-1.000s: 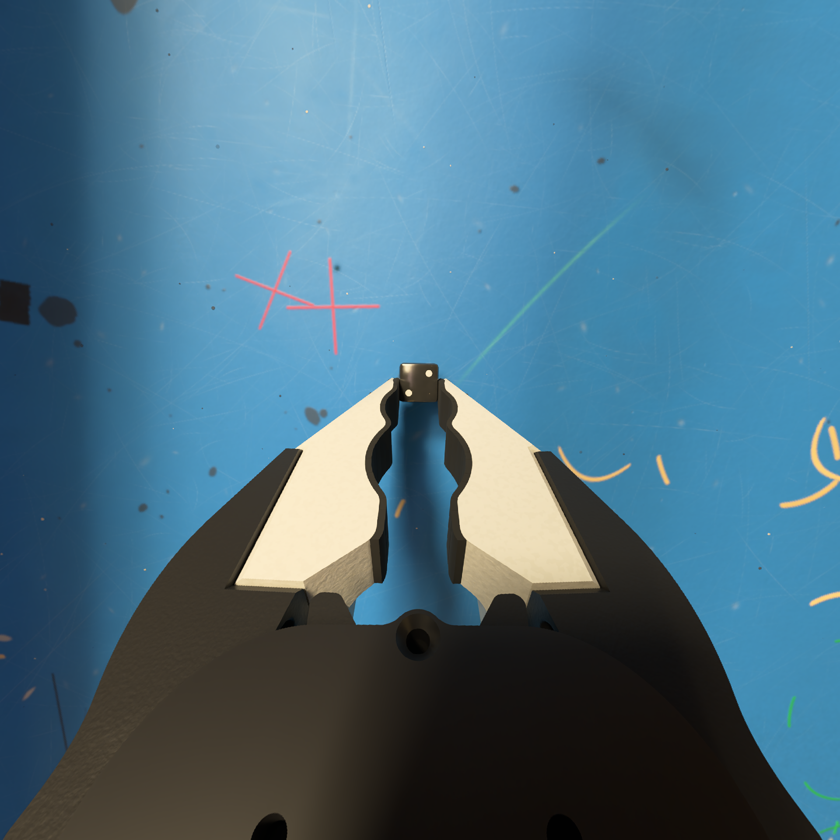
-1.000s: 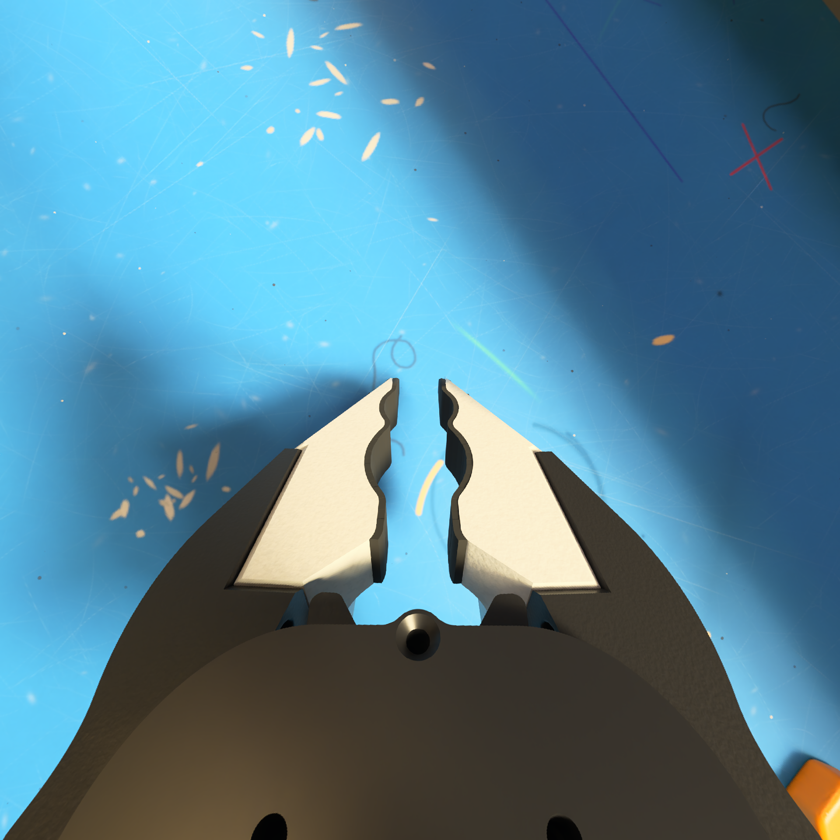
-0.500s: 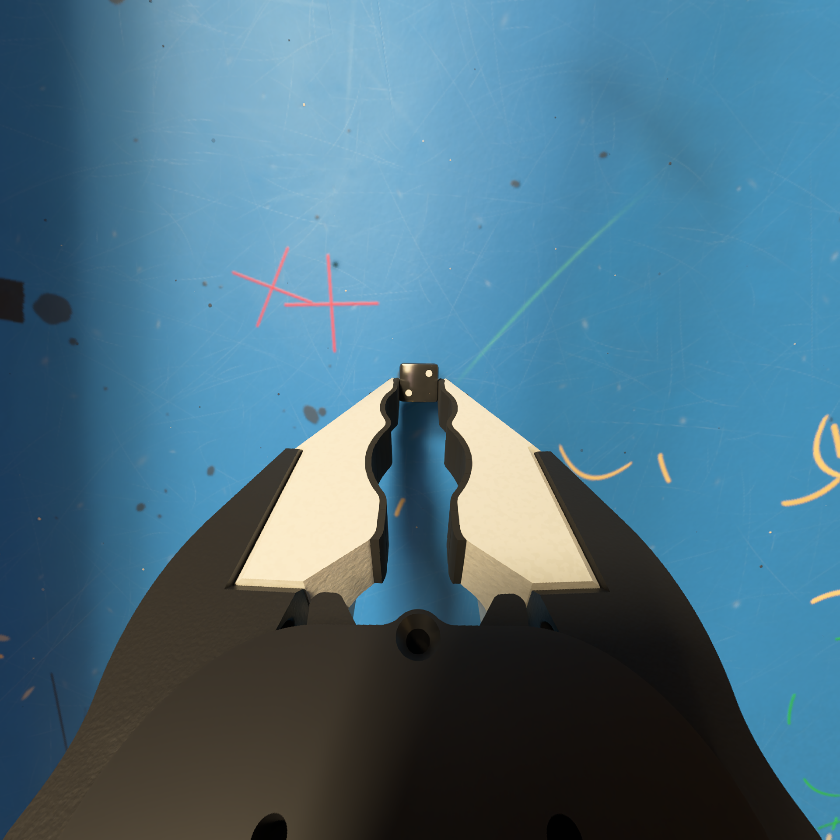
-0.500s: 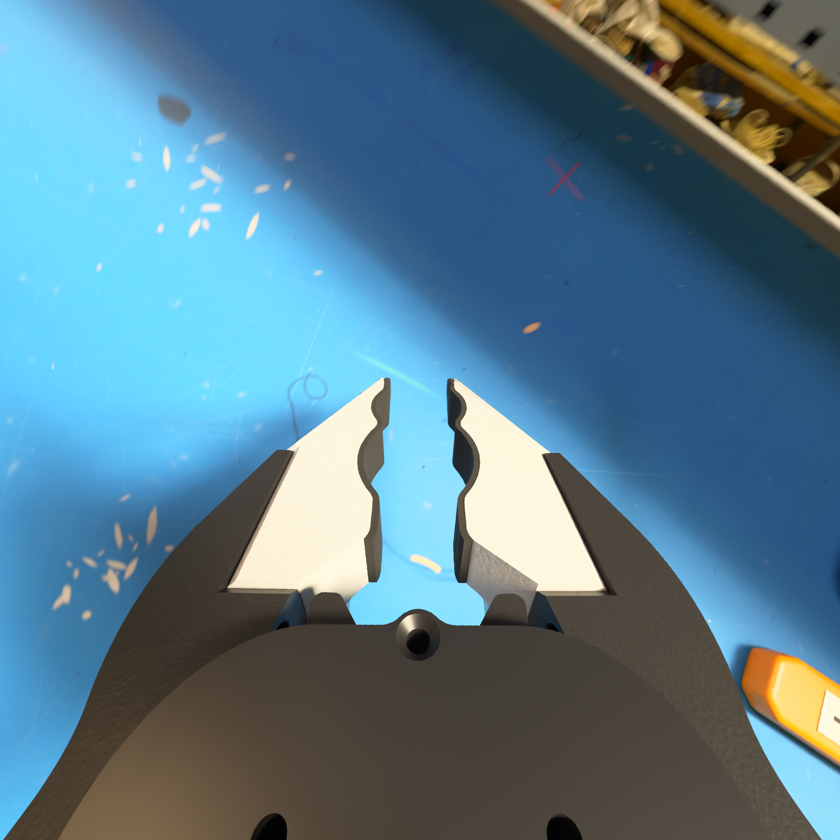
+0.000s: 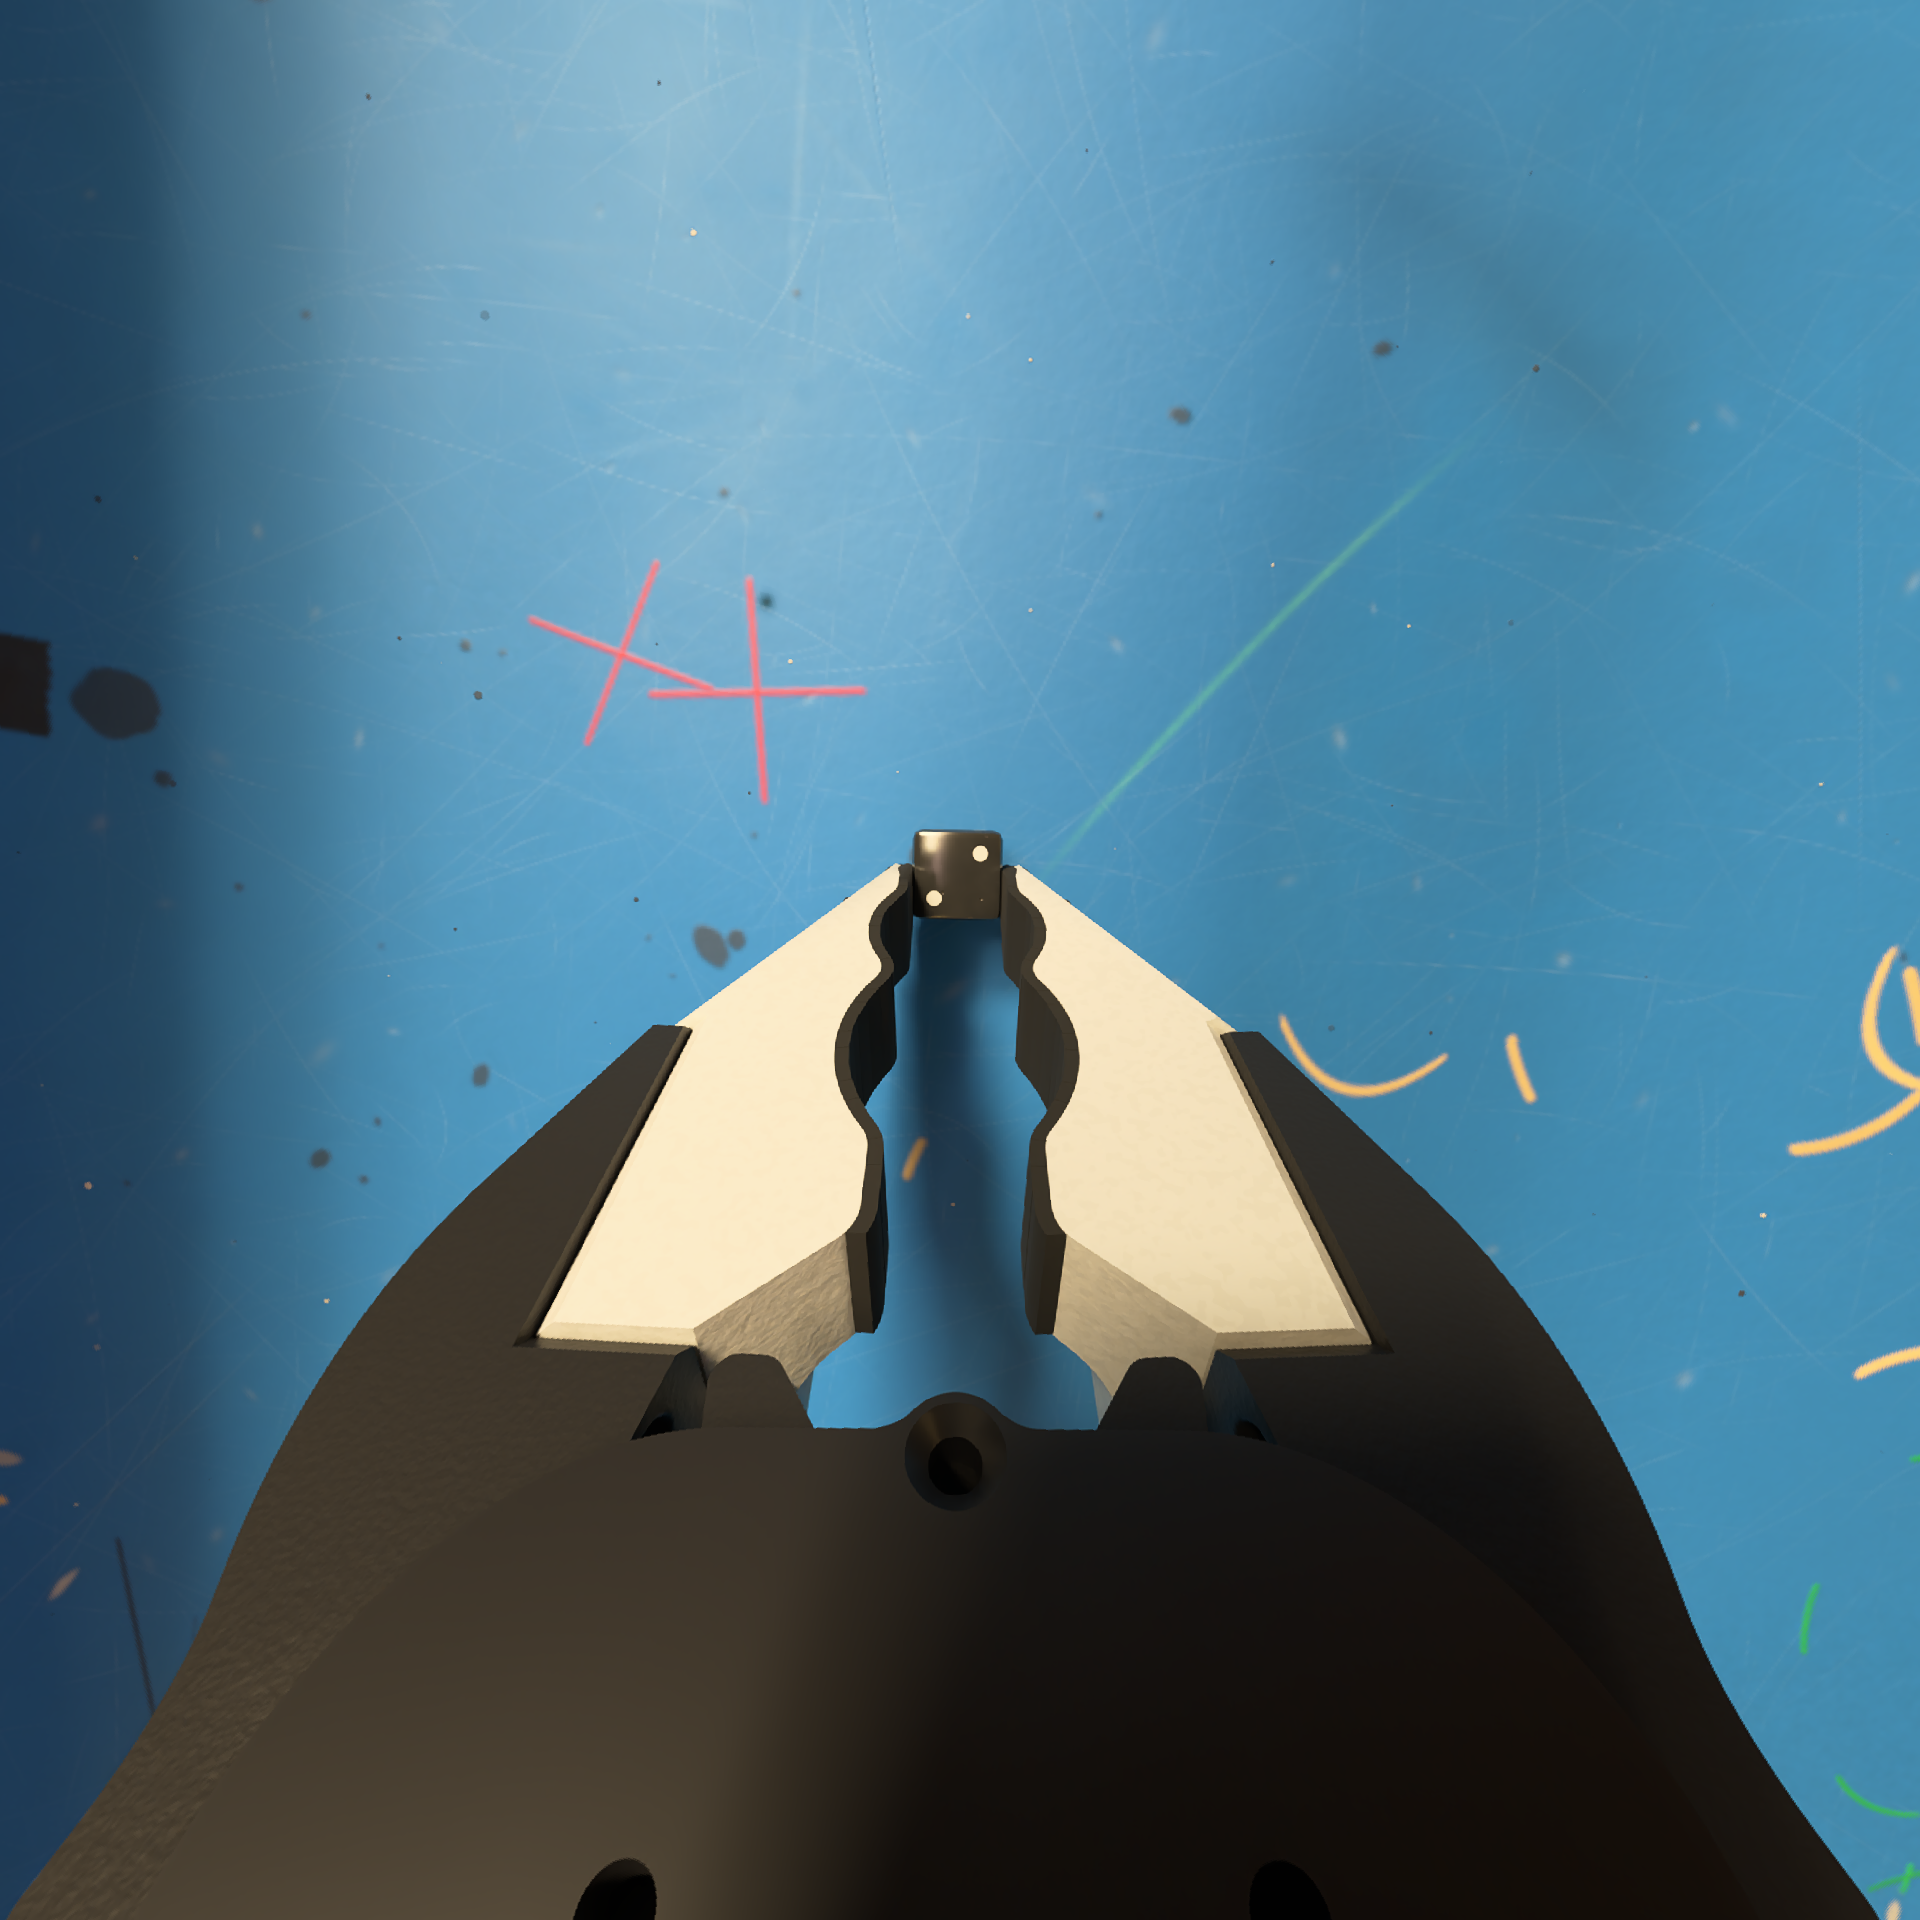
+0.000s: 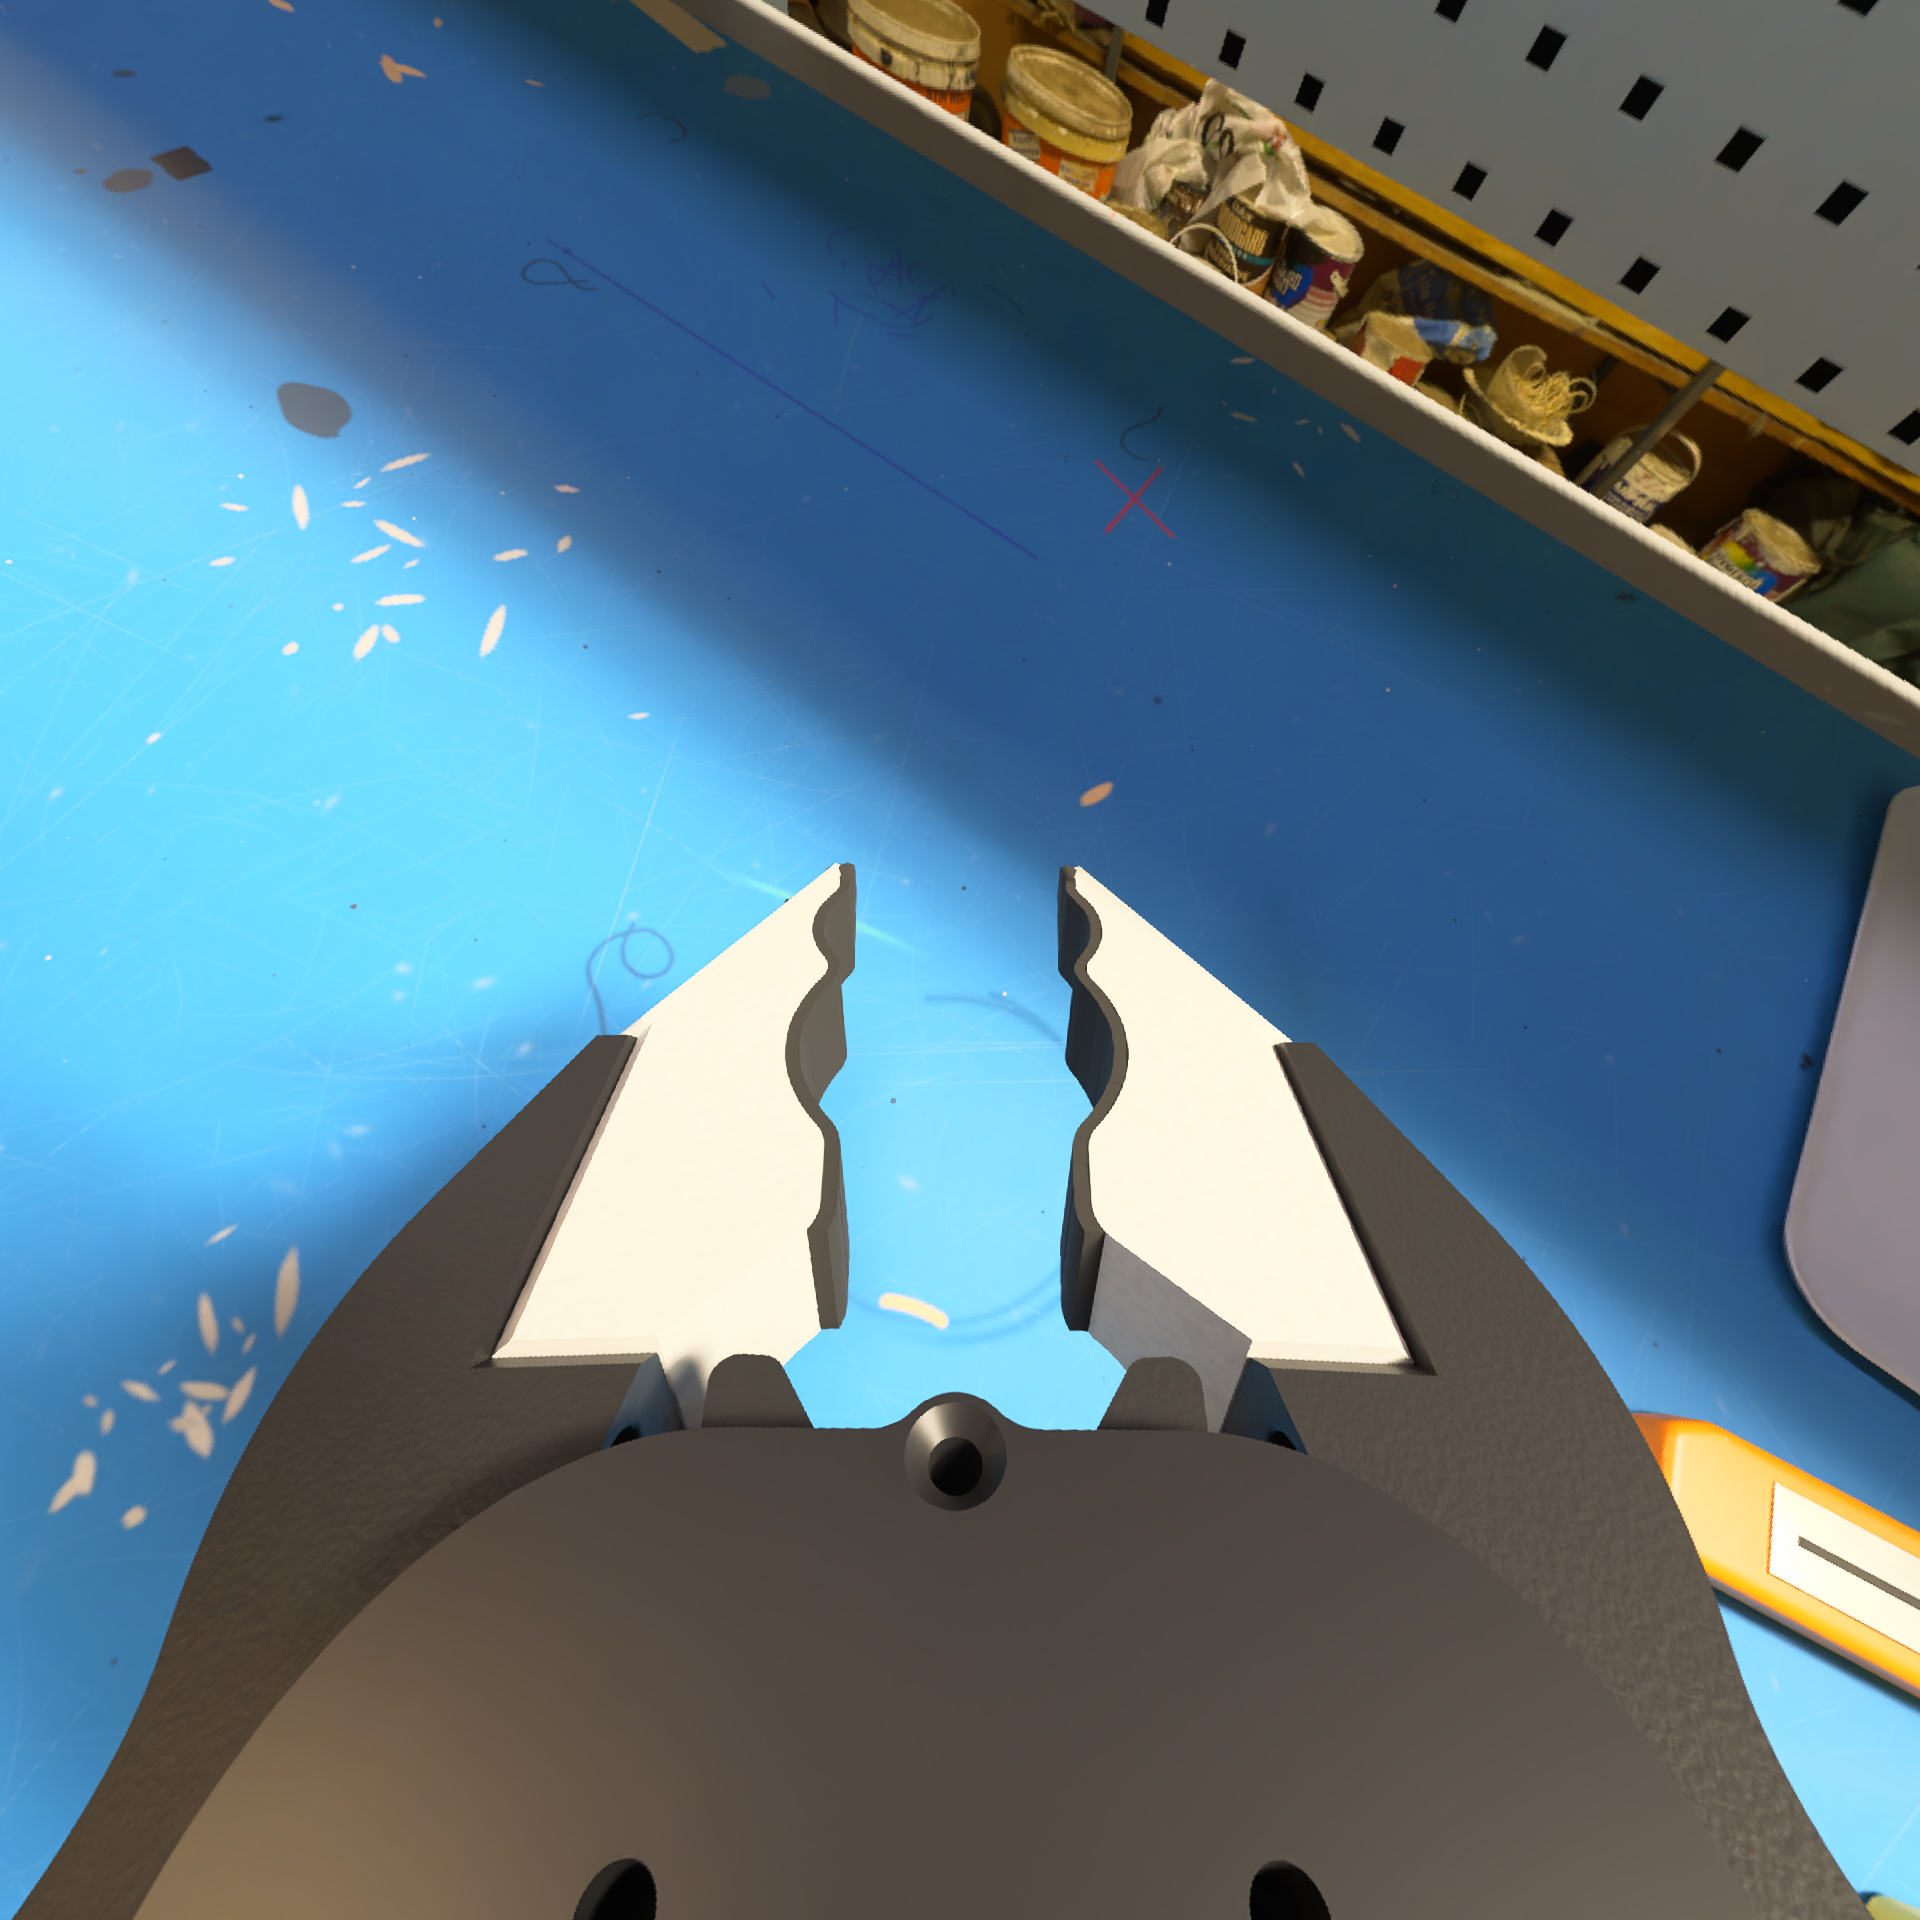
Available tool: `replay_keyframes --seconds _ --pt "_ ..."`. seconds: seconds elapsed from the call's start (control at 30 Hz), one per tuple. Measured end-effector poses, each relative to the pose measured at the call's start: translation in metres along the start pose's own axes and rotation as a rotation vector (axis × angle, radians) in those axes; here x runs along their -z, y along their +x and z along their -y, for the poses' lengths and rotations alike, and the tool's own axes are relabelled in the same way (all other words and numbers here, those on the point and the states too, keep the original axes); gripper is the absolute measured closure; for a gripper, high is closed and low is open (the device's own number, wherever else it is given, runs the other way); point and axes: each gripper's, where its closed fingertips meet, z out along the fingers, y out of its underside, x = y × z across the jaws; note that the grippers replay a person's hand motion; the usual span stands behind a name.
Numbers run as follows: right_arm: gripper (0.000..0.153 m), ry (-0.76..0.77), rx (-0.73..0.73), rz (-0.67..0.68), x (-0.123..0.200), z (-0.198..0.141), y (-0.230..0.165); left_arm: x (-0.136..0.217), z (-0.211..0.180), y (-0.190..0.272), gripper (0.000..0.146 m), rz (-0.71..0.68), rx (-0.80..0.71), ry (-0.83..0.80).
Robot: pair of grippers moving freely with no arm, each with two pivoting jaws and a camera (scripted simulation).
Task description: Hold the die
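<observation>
Two white pips show on the near face of the die (image 5: 957, 875), a small black cube pinched at the very tips of the left gripper (image 5: 957, 891). Its cream fingers (image 5: 748, 1122) press on the die's left and right sides, and the die juts a little past the tips, above the blue table (image 5: 1351, 312). Beyond the die and to its left, pink crossed lines (image 5: 717, 681) are drawn on the table; a thin green line (image 5: 1257, 644) runs up and away to the die's right. Orange curls (image 5: 1361, 1081) lie to the right of the die and nearer the camera, and dark blots (image 5: 114, 703) sit far to its left. The die does not appear in the right wrist view. There the right gripper (image 6: 956, 883) is spread apart and holds nothing, its white fingers (image 6: 707, 1143) over the brightly lit table. Pale flecks (image 6: 384, 551) are scattered beyond it to the left, and a red cross (image 6: 1136, 501) is marked beyond it to the right. An orange block (image 6: 1787, 1548) with a white patch lies at its right, with a grey tray (image 6: 1860, 1122) past the block. Along the table's far edge runs a shelf (image 6: 1351, 343) of tins (image 6: 1060, 120) and rags below a grey pegboard (image 6: 1558, 125).
</observation>
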Motion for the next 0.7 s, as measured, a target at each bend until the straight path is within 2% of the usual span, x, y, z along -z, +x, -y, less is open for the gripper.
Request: replay_keyframes --seconds 0.7 --pt "0.119 -0.009 0.050 0.013 -0.0004 0.0009 -0.0057 -0.0005 -0.0007 0.0002 0.130 -0.001 -0.001 -0.006"
